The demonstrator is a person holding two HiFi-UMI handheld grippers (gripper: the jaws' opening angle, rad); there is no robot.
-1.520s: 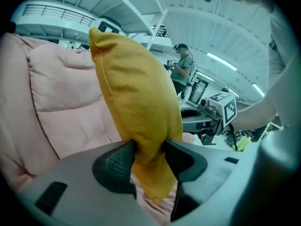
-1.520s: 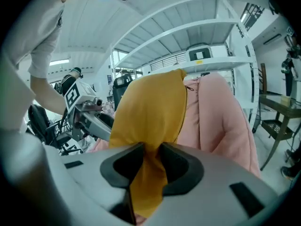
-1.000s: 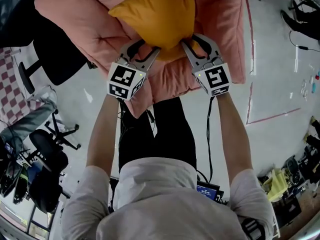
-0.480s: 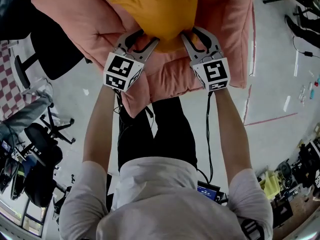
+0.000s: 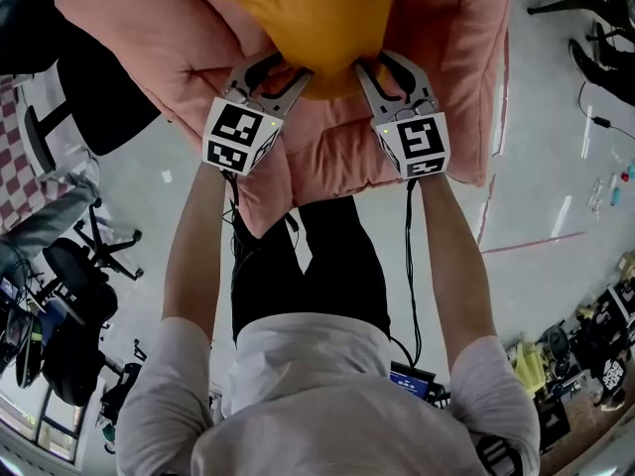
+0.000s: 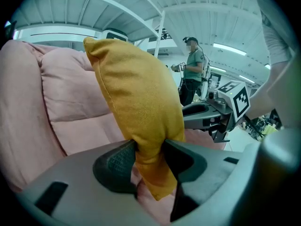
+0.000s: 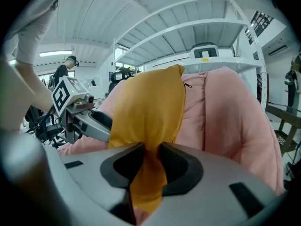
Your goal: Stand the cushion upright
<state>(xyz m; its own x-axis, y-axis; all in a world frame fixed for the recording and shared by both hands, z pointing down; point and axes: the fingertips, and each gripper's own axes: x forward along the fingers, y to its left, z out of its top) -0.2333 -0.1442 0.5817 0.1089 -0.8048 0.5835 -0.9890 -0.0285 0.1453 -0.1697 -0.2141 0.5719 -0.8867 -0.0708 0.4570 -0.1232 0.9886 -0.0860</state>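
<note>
Cushion (image 5: 317,18) is basically upright already, held on end against the pink sofa (image 5: 149,28). Left gripper (image 5: 288,72) and right gripper (image 5: 375,65) each pinch a bottom corner (jaws tight on fabric). Remaining, I'd guess: settle it, then let go

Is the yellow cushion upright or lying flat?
Upright: the cushion rises on edge above the left claw and right claw, pinching its lower corners.
</note>
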